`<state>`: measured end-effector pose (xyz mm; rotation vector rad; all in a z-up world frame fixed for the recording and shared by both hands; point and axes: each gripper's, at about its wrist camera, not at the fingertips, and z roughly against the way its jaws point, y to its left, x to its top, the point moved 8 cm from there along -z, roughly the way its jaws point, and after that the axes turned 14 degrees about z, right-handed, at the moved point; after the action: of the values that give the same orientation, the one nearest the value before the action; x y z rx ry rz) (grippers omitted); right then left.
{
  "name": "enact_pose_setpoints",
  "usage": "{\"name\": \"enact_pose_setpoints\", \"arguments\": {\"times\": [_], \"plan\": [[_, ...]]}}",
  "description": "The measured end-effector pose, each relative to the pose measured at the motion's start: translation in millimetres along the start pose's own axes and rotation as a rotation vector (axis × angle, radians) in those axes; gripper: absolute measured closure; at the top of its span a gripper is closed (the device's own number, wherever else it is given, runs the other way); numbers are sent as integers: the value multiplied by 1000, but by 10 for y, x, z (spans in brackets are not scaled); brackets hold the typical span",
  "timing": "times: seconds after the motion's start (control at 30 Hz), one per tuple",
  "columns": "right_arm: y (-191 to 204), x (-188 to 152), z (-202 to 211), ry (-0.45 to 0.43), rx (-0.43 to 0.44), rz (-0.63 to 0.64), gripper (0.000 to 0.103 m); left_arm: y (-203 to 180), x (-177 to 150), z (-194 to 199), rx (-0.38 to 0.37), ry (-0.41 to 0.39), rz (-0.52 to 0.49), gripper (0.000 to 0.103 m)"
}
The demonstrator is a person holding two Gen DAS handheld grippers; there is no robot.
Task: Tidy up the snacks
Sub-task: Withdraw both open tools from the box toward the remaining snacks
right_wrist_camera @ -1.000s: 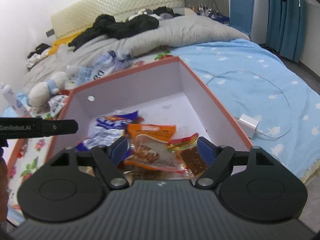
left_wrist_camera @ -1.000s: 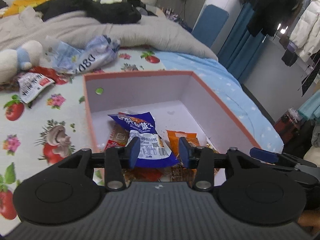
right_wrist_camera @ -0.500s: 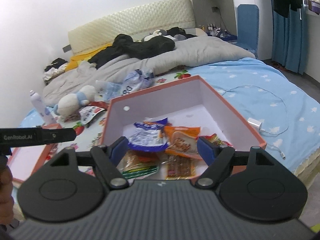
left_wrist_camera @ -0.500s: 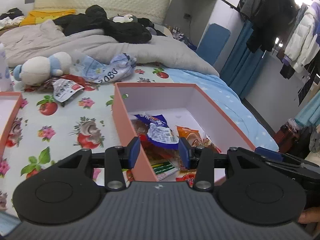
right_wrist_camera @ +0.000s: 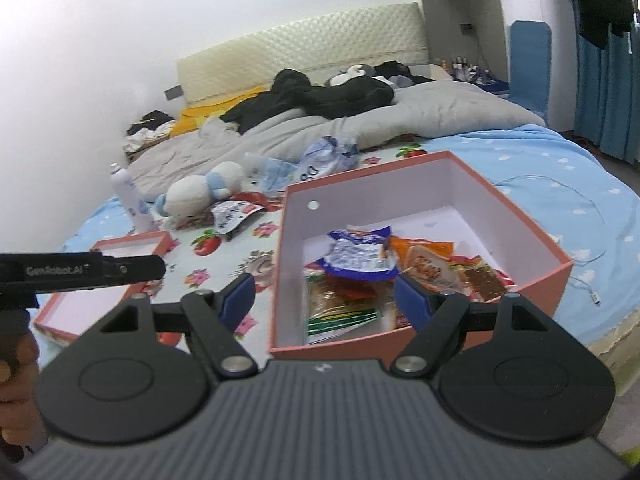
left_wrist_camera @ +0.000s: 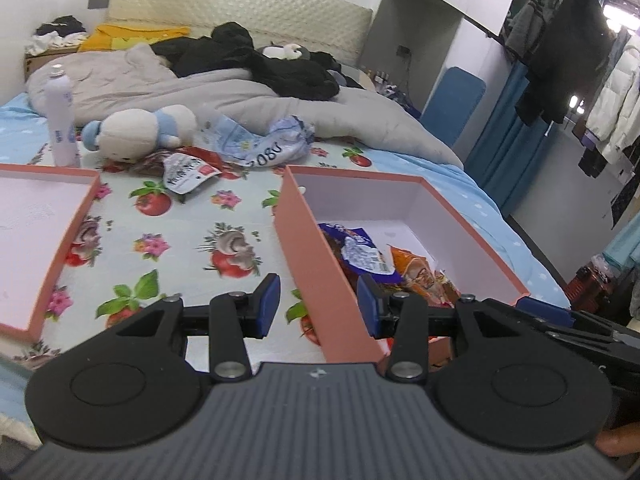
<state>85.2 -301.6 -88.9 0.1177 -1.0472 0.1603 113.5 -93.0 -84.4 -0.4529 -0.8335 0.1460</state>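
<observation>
Left tool spread wide and empty, straddling the near left wall of the salmon box: one blue pad outside over the fruit-print bedsheet, the other over the box interior. Right tool likewise wide apart and holding nothing, hovering above the near wall of the same box, its left pad over the sheet, its right pad over the packets.

Snacks piled in the near half of the box, just beyond both tools: blue-and-white packet on top, orange packet touching it on the right, green-striped packet flat on the floor of the box under the blue one, brown packet and red wrappers at the near right corner. Same blue packet and orange packet seen from the left wrist, close to the right pad. Far half of the box bare white.

Box lid lying open-side-up to the left of the box, well apart from it, holding nothing visible; wide strip of sheet between the two.

More loose packaging outside the box, beyond its far wall: a red-and-white packet, a crumpled pale-blue bag, beside a plush toy and an upright white bottle. Grey duvet and dark clothes behind. White charger cable on the blue sheet right of the box, near the bed edge.
</observation>
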Motion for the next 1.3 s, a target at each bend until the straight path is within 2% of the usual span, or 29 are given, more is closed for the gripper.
{"name": "enact_pose_setpoints", "arguments": {"times": [0.37,0.67,0.97,1.3], "plan": [[469,-97,223,-25,87,37,25,327,-207,520,54,-49,37,51],[773,-181,181,1,158,72,25,690,-356,597,108,-39,101,51],[891,-127,-106,6,173,98,25,934,-178,307,142,-46,113,51],[875,179,-729,1,222,96,26,1251,257,-371,151,-51,136,51]]}}
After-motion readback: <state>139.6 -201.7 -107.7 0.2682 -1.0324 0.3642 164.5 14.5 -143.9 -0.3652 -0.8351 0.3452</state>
